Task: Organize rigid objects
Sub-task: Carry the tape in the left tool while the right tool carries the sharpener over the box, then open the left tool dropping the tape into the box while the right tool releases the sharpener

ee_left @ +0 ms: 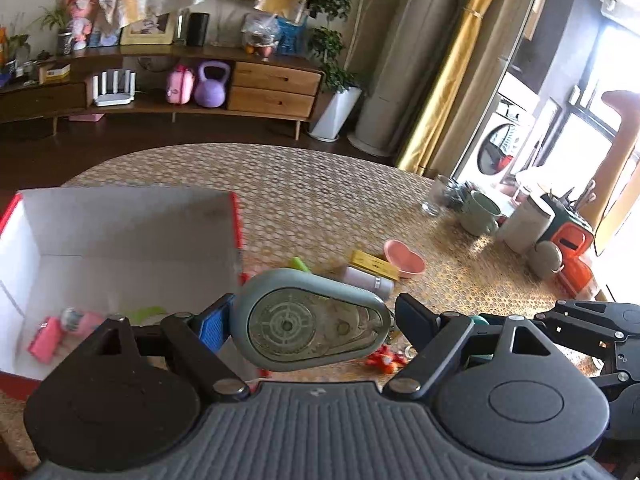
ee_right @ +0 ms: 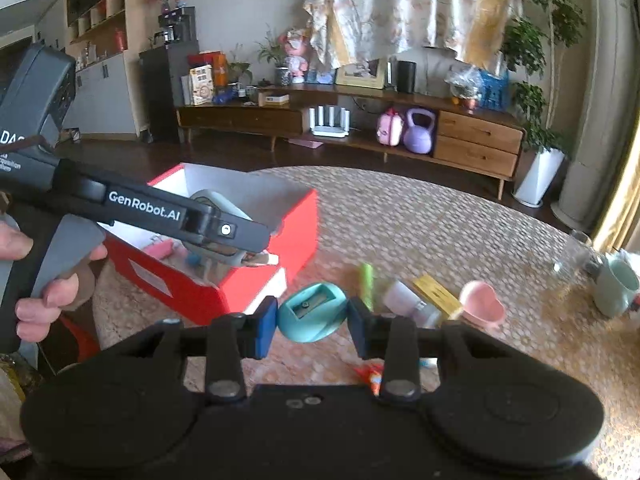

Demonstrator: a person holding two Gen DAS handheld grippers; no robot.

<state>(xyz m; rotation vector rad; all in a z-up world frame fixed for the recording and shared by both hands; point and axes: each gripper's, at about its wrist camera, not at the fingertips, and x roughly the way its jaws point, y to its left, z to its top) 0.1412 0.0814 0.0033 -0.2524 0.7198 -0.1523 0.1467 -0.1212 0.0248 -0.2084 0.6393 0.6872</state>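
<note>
My left gripper (ee_left: 314, 316) is shut on a grey-green correction tape dispenser (ee_left: 312, 320) and holds it in the air at the right edge of the red box (ee_left: 120, 216). In the right wrist view the left gripper (ee_right: 224, 232) holds the dispenser (ee_right: 224, 208) over the box (ee_right: 288, 232). My right gripper (ee_right: 314, 316) is shut on a teal pencil sharpener (ee_right: 312, 312) above the table. A pink item (ee_left: 48, 338) lies in the box.
On the table lie a green marker (ee_right: 367, 284), a white tube (ee_right: 404, 300), a yellow box (ee_right: 436, 292), a pink heart dish (ee_right: 482, 304) and an orange toy (ee_right: 372, 376). A green mug (ee_left: 478, 214), a glass (ee_left: 438, 196) and containers stand at the far right.
</note>
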